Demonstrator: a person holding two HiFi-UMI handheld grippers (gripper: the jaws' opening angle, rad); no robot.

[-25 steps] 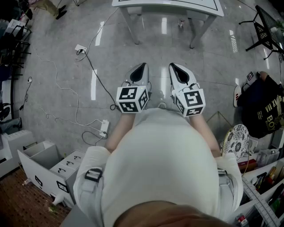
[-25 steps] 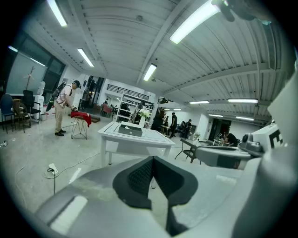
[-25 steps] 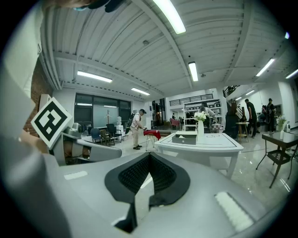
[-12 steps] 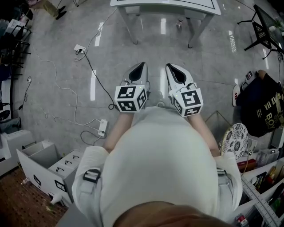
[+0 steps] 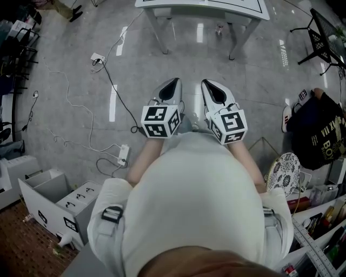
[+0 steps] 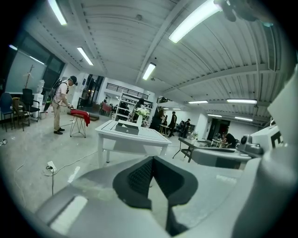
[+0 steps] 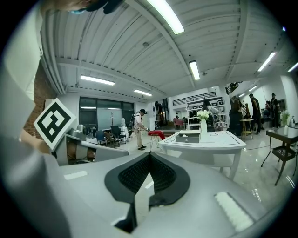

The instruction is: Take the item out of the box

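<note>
The head camera looked steeply down from above the wearer's body, past the left gripper (image 5: 168,89) and right gripper (image 5: 214,90), onto the grey floor (image 5: 81,70). The white table (image 5: 203,7) showed at its top edge, well ahead of both grippers. Each gripper camera sat close behind its own jaws and faced almost level along them into the hall. Both shared that table ahead, with a standing person (image 6: 60,104) and red stool (image 6: 80,116) to its left, and each caught the other gripper at its side.
</note>
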